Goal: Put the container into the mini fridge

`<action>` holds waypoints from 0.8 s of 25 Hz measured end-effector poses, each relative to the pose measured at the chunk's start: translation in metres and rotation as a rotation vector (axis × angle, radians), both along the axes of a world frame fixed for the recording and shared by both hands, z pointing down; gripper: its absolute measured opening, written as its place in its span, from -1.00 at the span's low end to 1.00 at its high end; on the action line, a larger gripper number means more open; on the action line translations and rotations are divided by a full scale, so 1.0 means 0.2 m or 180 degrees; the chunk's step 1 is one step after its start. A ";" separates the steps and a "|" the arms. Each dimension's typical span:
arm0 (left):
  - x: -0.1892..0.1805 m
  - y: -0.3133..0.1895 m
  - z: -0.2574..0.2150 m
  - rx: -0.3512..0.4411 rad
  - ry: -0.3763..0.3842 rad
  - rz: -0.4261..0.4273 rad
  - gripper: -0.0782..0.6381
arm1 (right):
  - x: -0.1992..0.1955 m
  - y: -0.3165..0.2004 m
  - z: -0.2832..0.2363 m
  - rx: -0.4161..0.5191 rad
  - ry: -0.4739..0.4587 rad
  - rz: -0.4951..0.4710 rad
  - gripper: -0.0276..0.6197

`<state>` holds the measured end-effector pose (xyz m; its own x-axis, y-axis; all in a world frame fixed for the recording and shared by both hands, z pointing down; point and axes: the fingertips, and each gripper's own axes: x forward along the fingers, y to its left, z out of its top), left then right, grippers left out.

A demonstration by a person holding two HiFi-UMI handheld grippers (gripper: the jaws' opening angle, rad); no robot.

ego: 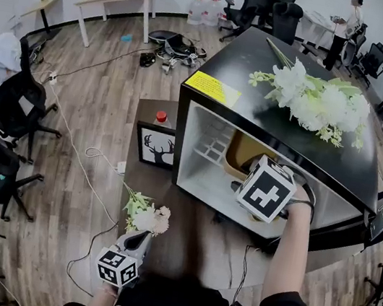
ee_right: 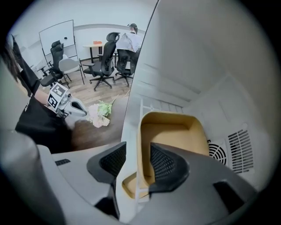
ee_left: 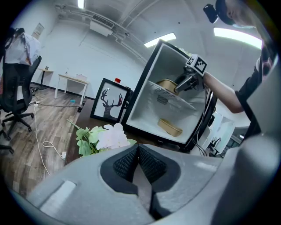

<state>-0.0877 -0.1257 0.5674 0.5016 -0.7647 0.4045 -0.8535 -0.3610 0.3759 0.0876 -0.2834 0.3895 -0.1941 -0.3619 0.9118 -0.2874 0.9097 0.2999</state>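
Mini fridge point(ego: 241, 58): black top, white inside, door open. White flowers point(ego: 318, 101) lie on fridge top. Framed deer picture point(ego: 156, 147) stands just beside fridge, on person's left. Tan container point(ee_right: 175, 132) sits on upper wire shelf inside fridge; second tan container point(ee_left: 170, 127) on fridge floor below. Right gripper point(ee_right: 137, 160) reaches into fridge, jaws apart, container's near wall between them, not clamped. Left gripper point(ee_left: 138, 162) low in front of fridge, jaws closed together, empty, near small flower bunch point(ego: 145, 215).

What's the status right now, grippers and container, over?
Left gripper shut, empty. Right gripper open, container wall between its jaws. Container on upper shelf inside mini fridge. Nothing seen blocking.
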 end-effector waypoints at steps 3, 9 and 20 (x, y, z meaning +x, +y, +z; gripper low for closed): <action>0.00 0.00 0.00 0.0000 -0.0003 0.0000 -0.76 | -0.01 0.00 -0.01 0.0030 -0.0071 -0.0014 -0.33; 0.00 -0.01 0.00 0.0020 0.0001 -0.0004 -0.76 | -0.06 0.00 -0.09 0.0392 -0.0337 -0.0146 -0.11; 0.02 -0.05 -0.20 0.0282 0.0304 -0.0057 -0.76 | -0.12 0.12 -0.36 0.1098 -0.1048 -0.0353 0.02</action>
